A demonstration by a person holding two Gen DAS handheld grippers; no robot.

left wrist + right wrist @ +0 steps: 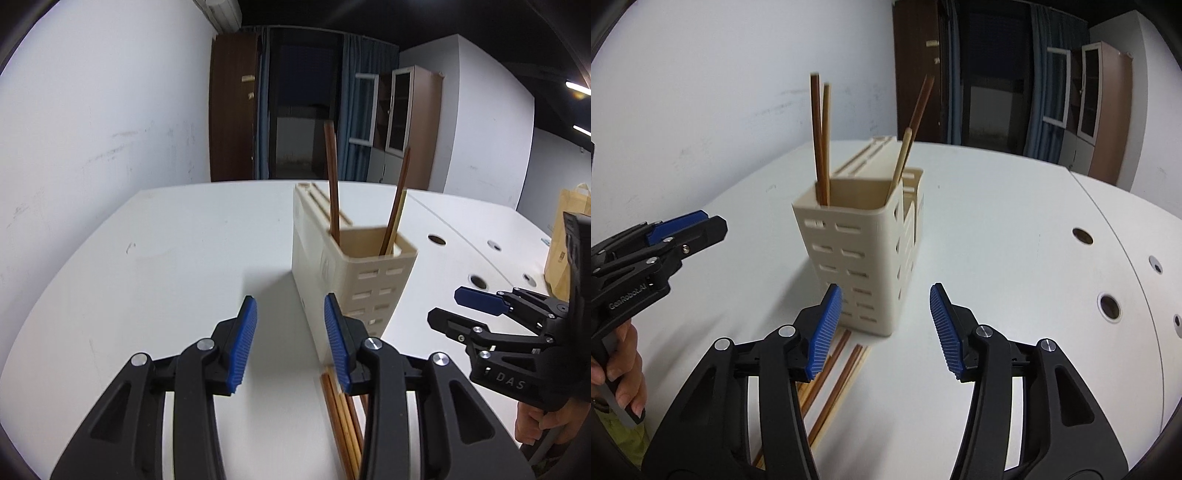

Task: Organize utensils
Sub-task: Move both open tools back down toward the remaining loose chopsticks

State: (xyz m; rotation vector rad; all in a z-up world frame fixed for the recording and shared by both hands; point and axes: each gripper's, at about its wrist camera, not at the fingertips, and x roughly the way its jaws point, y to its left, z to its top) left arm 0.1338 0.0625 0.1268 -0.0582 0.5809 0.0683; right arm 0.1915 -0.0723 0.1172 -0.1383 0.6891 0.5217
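Right tool (886,328) above loose chopsticks (831,391)

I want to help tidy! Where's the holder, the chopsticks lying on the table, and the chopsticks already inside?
holder (849,251), right wrist view, slotted front wall.
chopsticks on the table (846,373), right wrist view, mid-shaft.
chopsticks inside (820,147), right wrist view, upright shaft.

Beyond my white table (166,236) with its round cable holes (1110,306) I see a scuffed white wall (110,122), a dark wooden cabinet (232,107), blue curtains (356,122), a glass-door cupboard (410,118) and a paper bag (561,236).
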